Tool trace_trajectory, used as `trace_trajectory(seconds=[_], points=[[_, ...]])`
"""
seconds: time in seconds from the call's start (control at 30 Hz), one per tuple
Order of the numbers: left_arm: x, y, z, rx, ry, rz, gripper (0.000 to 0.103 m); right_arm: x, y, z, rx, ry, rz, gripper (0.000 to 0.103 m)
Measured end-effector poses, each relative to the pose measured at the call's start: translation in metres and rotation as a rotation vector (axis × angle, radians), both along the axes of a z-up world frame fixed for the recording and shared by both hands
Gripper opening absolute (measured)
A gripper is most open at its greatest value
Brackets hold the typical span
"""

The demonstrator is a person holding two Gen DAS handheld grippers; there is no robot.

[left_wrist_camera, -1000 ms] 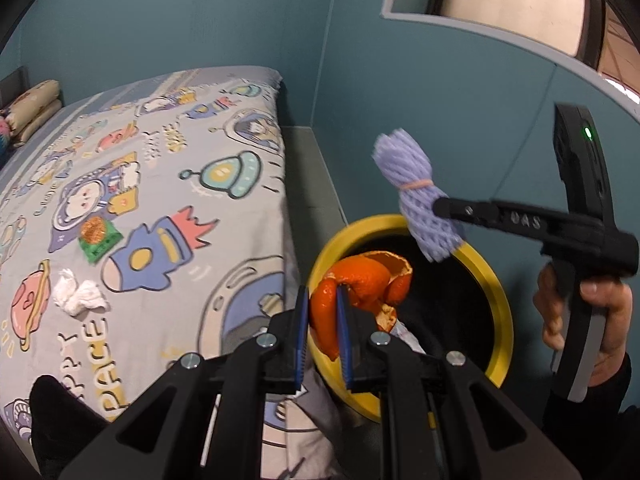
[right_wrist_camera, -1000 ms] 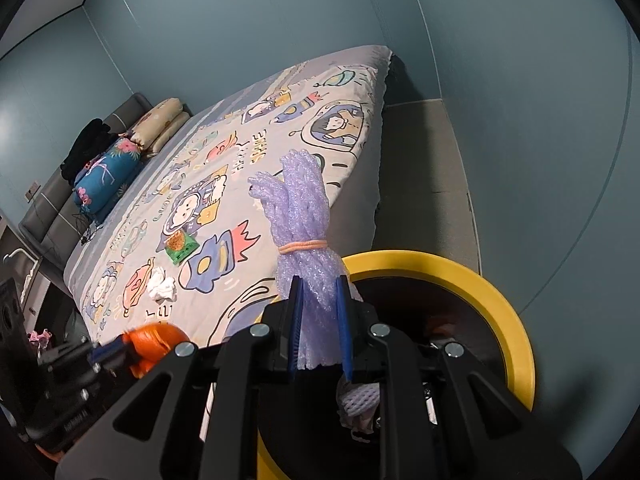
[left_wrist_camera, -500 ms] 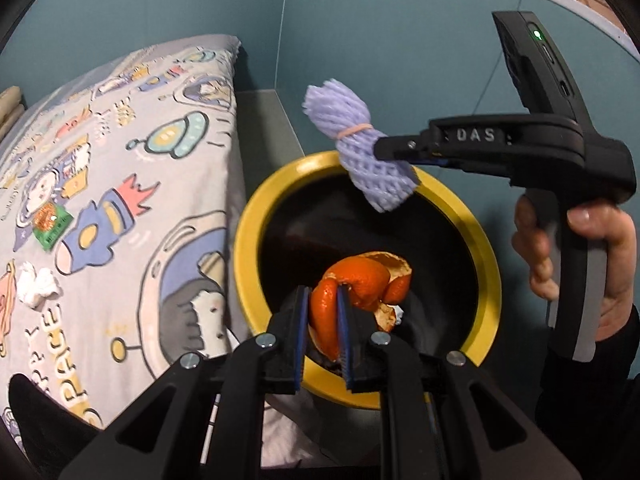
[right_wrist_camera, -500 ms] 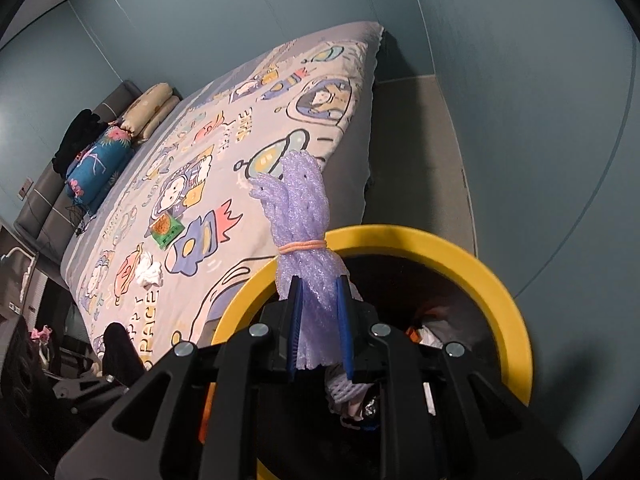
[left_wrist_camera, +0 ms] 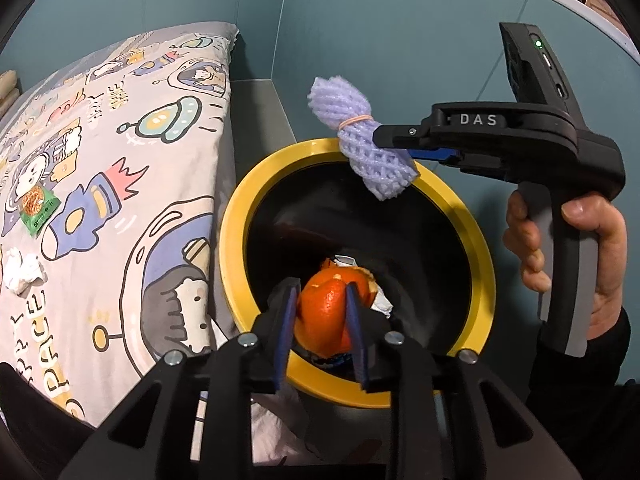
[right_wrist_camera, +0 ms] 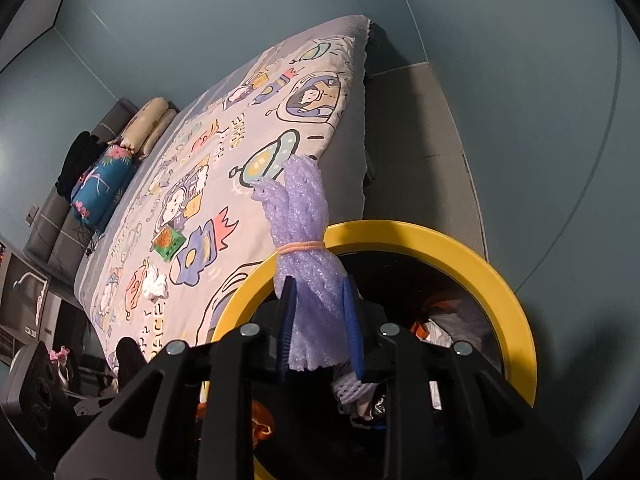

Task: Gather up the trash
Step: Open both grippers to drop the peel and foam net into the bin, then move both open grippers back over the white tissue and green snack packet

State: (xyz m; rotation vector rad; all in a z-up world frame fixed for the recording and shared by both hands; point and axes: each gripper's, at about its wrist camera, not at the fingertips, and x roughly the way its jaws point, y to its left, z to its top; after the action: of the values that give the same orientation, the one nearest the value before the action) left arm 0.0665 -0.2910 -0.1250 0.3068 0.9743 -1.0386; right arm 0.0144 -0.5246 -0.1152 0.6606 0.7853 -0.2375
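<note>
Hovering over the yellow-rimmed trash bin (left_wrist_camera: pixel 236 216) beside the bed (left_wrist_camera: pixel 120 168), the left gripper (left_wrist_camera: pixel 322 300) had its jaws opening, with the orange peel (left_wrist_camera: pixel 326 316) between them and its pads still touching the peel. The right gripper (right_wrist_camera: pixel 320 312), jaws likewise opening, had the purple foam net (right_wrist_camera: pixel 306 240) between its pads at the bin's far rim. A crumpled tissue (left_wrist_camera: pixel 22 274) and a green packet (left_wrist_camera: pixel 38 208) lay on the bed to the left.
</note>
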Motion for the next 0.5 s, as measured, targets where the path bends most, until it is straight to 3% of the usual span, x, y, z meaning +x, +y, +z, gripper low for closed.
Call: trace_trajectory(seconds=[0.07,0.27,0.5], points=[[-0.001,0.002,0.004,-0.017,-0.007,0.002,0.042,-0.002,-0.003,0.0,0.005,-0.004,-0.013,0.033],[-0.004,0.007,0.016,-0.041,-0.054,-0.001,0.051,-0.008,-0.009,0.007,0.005,-0.028,-0.041,0.042],[0.017,0.023,0.029,-0.066,-0.071,0.076,0.058,-0.011,-0.005,0.019,-0.017,-0.086,-0.036,0.052]])
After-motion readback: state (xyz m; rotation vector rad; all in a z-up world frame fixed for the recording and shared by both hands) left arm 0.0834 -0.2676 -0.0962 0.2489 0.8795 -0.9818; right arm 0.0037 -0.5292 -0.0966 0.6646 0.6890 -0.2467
